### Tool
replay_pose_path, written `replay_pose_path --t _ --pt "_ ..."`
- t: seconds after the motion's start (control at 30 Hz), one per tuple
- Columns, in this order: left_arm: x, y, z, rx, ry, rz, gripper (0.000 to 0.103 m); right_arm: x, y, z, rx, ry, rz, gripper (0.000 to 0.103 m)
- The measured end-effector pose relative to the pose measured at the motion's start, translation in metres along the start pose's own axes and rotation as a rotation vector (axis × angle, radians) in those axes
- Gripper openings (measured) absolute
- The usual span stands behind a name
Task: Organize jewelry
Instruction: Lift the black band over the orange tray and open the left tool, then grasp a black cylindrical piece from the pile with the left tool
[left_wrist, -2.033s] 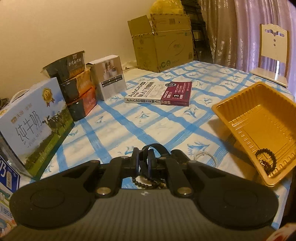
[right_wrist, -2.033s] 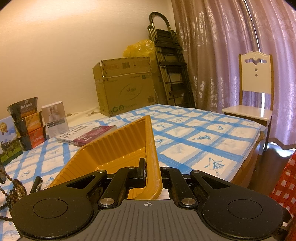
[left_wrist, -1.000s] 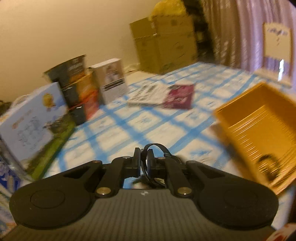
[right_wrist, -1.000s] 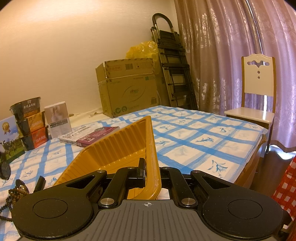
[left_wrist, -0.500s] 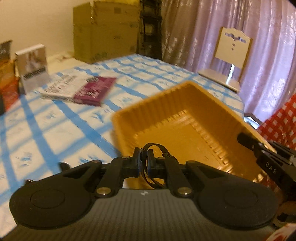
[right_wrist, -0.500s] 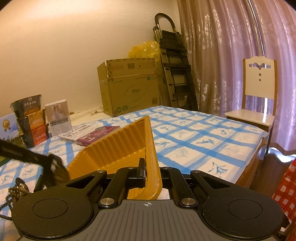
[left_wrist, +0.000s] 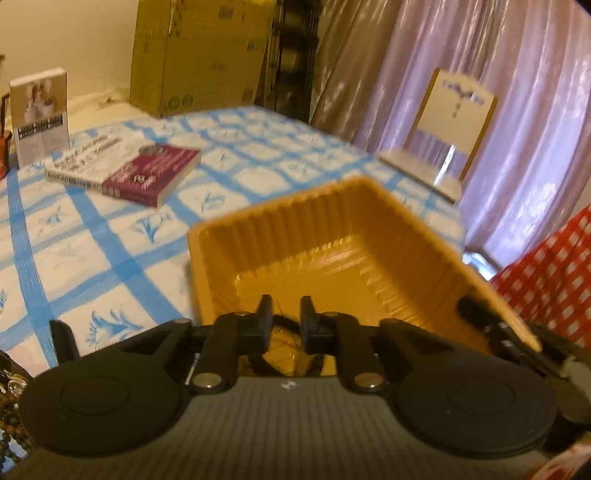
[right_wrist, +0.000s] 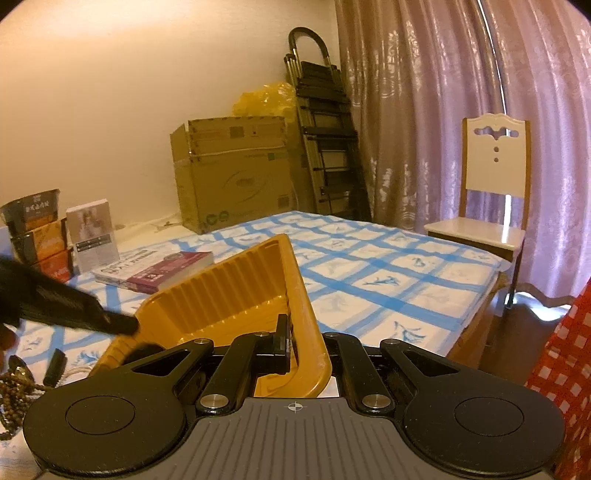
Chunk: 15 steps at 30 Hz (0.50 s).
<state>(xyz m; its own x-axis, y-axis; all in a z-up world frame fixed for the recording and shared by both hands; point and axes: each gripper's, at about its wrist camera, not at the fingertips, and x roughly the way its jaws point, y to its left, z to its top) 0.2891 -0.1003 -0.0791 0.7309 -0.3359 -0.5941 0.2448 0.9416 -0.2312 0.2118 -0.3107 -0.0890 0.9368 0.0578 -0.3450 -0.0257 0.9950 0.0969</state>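
Note:
My left gripper (left_wrist: 283, 317) is open over the near end of the orange tray (left_wrist: 369, 192). A dark bracelet (left_wrist: 286, 328) lies in the tray just below its fingertips. My right gripper (right_wrist: 306, 336) is shut on the tray's near rim (right_wrist: 295, 280) and holds the tray tilted. The left gripper shows in the right wrist view (right_wrist: 122, 325) as a dark bar reaching into the tray. A brown bead necklace (right_wrist: 14, 391) lies on the blue-checked cloth at the left, and also shows in the left wrist view (left_wrist: 9, 398).
A thick book (left_wrist: 125, 171) lies on the cloth behind the tray. A white box (left_wrist: 38, 114) and stacked noodle bowls (right_wrist: 37, 232) stand at the far left. A cardboard box (right_wrist: 236, 173), a folded ladder (right_wrist: 325, 140) and a white chair (right_wrist: 491, 192) stand beyond the table.
My left gripper has swung right from the cloth to over the tray and opened, letting go of the dark bracelet into the tray. My right gripper has held the tray rim throughout.

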Motion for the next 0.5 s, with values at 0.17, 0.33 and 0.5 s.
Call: replay_pose_path --t 0.17,0.33,0.5 --pt "-0.035 0.012 -0.006 -0.001 -0.048 0.004 0.020 -0.001 -0.005 0.000 0.002 0.003 -0.022 0.006" --pt "-0.070 0.042 -0.033 0.033 -0.024 0.104 0.021 -0.002 -0.008 0.000 0.003 0.002 -0.034 0.006" --pt "-0.077 0.084 -0.053 -0.028 0.042 0.226 0.021 -0.002 -0.007 0.000 0.006 0.000 -0.035 0.006"
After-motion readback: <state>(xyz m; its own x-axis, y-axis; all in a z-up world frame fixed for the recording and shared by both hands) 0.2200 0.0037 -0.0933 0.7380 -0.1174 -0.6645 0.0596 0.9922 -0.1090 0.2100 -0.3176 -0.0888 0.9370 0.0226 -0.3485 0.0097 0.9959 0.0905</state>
